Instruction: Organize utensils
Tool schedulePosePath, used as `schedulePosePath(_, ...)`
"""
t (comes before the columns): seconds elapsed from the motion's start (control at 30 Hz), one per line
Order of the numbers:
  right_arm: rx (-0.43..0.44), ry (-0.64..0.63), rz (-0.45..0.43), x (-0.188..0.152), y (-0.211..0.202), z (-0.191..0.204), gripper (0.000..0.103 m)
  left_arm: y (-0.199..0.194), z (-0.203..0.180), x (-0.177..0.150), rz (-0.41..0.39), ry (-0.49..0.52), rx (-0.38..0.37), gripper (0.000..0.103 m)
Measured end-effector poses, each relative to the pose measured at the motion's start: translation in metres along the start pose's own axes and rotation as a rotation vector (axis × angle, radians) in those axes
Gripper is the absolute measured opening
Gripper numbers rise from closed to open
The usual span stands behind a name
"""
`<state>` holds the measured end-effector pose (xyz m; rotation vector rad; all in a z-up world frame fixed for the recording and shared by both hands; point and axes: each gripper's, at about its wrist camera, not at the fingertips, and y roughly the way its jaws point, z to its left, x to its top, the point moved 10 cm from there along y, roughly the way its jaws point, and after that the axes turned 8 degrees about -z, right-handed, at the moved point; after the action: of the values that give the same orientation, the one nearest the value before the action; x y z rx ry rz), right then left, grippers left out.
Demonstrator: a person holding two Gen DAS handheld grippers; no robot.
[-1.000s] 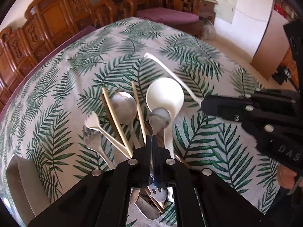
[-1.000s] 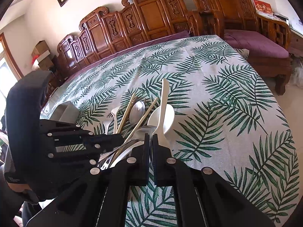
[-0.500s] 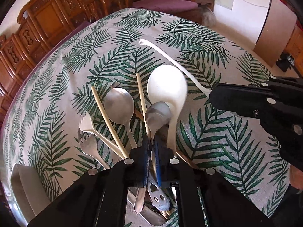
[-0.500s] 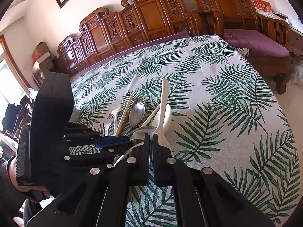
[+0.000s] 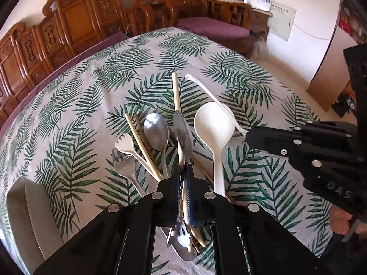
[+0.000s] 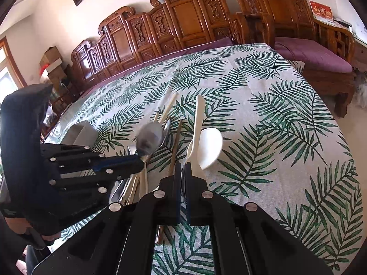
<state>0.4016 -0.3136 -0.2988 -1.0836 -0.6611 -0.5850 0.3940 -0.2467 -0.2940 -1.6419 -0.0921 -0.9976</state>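
Observation:
A pile of utensils lies on the leaf-print tablecloth [image 5: 91, 105]: a large white ladle [image 5: 214, 126], a metal spoon [image 5: 156, 131], wooden chopsticks [image 5: 143, 145], a white fork [image 5: 125, 143], a metal fork [image 5: 125, 167] and a thin white spoon [image 5: 206, 91]. My left gripper [image 5: 183, 171] is shut on the handle of a metal spoon [image 5: 182, 133] and holds it lifted and tilted over the pile; its bowl shows in the right wrist view [image 6: 149, 139]. My right gripper [image 6: 182, 169] is shut on the thin white spoon [image 6: 197, 126] beside the ladle [image 6: 209, 146].
A grey-white container [image 5: 25, 210] stands at the table's left edge and also shows in the right wrist view [image 6: 80, 133]. Carved wooden chairs [image 6: 183, 23] line the far side. A purple-cushioned bench [image 6: 314, 55] stands past the right edge.
My left gripper has lifted the metal spoon off the pile and its bowl has turned on edge. My right gripper has held still on the thin white spoon.

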Motion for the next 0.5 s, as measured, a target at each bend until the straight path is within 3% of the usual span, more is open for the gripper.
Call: schedulePosePath(0.5, -0.004, -0.012, 0.008, -0.002, 0.002, 0.001, 0.004, 0.008, 0.036, -0.028, 0.05, -0.074, 0.049, 0.004)
